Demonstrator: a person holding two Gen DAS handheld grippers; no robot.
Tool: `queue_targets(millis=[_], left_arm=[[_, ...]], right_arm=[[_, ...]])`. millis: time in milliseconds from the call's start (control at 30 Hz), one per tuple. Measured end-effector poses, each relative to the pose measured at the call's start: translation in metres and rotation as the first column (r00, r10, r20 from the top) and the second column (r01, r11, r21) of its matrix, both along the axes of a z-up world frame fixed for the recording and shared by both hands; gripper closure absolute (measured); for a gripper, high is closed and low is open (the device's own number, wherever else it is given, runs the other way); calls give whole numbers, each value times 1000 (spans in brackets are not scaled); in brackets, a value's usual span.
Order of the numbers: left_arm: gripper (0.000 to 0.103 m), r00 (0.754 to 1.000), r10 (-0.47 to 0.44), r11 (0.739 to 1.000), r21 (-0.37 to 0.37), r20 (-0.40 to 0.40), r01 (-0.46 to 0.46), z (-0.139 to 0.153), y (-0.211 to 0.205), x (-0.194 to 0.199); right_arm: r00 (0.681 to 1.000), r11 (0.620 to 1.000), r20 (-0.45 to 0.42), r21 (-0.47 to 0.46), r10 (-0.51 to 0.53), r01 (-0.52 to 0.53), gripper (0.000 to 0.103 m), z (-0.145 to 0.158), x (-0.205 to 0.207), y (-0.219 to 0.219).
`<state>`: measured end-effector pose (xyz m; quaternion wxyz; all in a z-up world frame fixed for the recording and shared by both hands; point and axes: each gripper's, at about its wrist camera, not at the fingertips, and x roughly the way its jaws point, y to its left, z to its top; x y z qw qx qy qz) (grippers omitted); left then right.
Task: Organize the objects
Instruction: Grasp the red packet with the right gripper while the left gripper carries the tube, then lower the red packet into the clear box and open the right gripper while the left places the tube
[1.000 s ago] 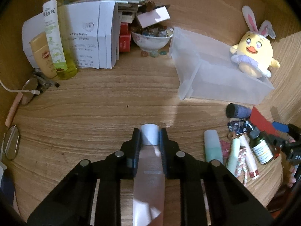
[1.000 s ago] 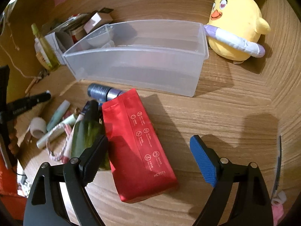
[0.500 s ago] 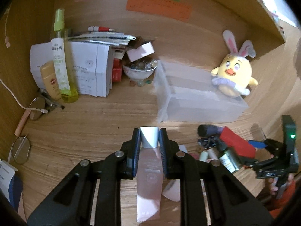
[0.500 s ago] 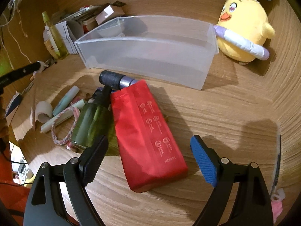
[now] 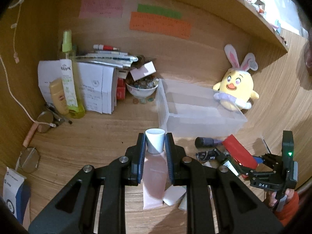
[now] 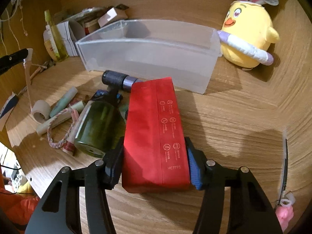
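My left gripper is shut on a pink tube with a white cap, held up above the wooden desk. The right gripper has its jaws closing on a red pouch that lies on the desk, and both pads touch its sides. A clear plastic bin stands just behind the pouch, with nothing visible inside it. Left of the pouch lie a green glass bottle and a dark tube. In the left wrist view the right gripper shows at the right with the red pouch.
A yellow plush chick leans at the bin's right end. Small tubes, a tape roll and a braided cord lie left of the bottle. At the back left stand a spray bottle, folded papers and a bowl of beads.
The left gripper has risen with the pink tube, so more of the back wall shows. The right gripper's jaws, wide apart before, have come in against the red pouch.
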<state>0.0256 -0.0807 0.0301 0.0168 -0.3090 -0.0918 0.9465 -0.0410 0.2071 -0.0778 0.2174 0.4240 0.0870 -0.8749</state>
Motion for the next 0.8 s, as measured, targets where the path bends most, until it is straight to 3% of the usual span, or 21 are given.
queue_targets(millis=[400, 800], left_arm=[[84, 993, -6, 1000, -6, -118, 5, 36, 9, -8], [84, 985, -54, 998, 14, -166, 58, 53, 28, -26]], right_arm=[[992, 995, -123, -91, -42, 30, 51, 43, 11, 13], [976, 975, -198, -216, -93, 49, 51, 75, 2, 21]])
